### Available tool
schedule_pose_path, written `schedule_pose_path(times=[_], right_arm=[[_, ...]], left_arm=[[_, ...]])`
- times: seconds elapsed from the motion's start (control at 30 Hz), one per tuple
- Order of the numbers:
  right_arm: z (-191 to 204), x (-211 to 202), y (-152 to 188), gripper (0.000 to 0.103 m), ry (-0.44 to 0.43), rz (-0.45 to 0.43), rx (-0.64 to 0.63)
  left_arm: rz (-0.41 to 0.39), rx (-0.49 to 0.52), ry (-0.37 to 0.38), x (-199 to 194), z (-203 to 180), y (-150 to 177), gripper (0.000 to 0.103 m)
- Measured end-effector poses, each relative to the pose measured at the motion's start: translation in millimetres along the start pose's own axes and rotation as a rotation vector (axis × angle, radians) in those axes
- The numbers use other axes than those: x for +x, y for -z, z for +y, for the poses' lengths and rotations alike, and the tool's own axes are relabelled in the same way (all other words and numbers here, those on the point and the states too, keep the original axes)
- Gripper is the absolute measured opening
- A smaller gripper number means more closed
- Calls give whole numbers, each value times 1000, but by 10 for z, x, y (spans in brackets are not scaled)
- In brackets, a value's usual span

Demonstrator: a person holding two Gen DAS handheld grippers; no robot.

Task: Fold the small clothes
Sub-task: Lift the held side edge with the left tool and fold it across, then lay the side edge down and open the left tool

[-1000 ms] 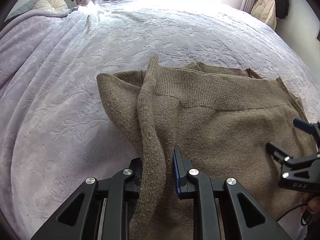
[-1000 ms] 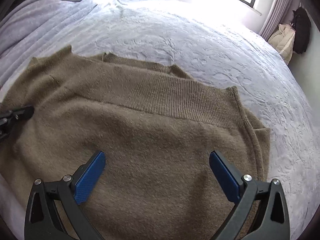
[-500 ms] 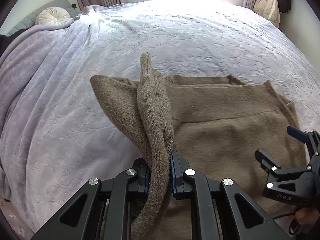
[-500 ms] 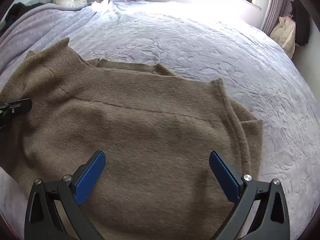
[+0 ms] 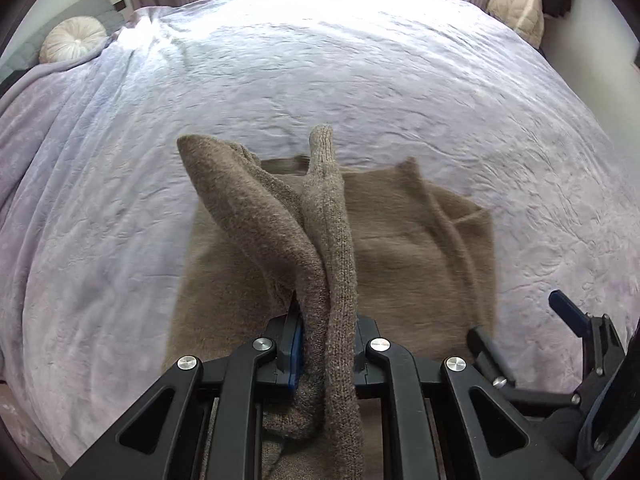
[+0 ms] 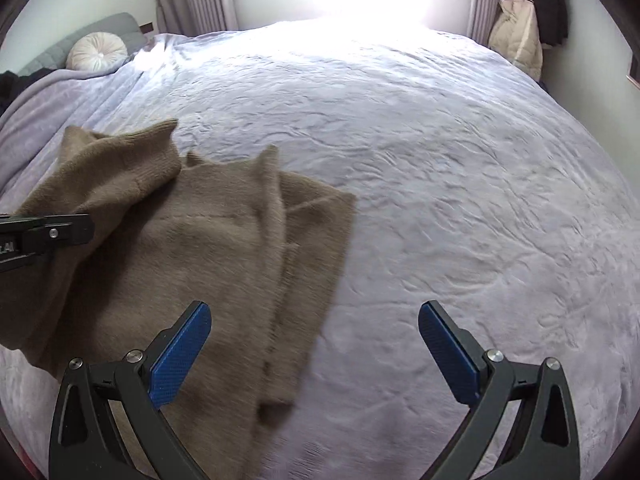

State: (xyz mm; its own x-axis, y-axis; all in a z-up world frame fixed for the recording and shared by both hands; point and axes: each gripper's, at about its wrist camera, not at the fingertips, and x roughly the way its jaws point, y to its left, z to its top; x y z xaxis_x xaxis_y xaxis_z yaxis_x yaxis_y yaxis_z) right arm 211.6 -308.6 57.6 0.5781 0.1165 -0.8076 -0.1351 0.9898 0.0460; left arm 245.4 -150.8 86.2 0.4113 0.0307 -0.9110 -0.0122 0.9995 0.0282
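I am pinching a bunched edge of the sweater [image 5: 328,248] in my left gripper [image 5: 325,344], lifting it off the bed [image 5: 360,80], right gripper [image 6: 314,344] gaping empty, so folding is barely beginning.

Brown sweater [image 6: 192,248] on lilac bedspread [image 6: 460,200]

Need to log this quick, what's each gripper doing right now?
Left gripper: shut on the brown sweater.
Right gripper: open, holding nothing.
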Motion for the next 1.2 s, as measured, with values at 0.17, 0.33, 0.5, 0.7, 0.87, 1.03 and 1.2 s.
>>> schedule_pose_path(times=[0.17, 0.33, 0.5, 0.7, 0.87, 1.03, 1.2], right_arm=[[-223, 40, 144, 103, -19, 13, 37], [-364, 33, 235, 103, -25, 9, 52], [-452, -15, 267, 103, -28, -6, 73], [-551, -31, 341, 103, -23, 7, 97], [-597, -155, 398, 103, -8, 12, 65], [-746, -414, 376, 103, -14, -26, 104], [-792, -522, 311, 103, -320, -26, 217]], left_arm=[[35, 57, -18, 205, -588, 55, 13], [47, 81, -65, 332, -813, 119, 13], [1, 52, -10, 71, -874, 41, 13], [93, 90, 45, 413, -1056, 132, 42], [48, 102, 252, 96, -956, 207, 96], [-44, 73, 510, -567, -432, 274, 96], [-199, 85, 370, -842, 125, 433, 96]])
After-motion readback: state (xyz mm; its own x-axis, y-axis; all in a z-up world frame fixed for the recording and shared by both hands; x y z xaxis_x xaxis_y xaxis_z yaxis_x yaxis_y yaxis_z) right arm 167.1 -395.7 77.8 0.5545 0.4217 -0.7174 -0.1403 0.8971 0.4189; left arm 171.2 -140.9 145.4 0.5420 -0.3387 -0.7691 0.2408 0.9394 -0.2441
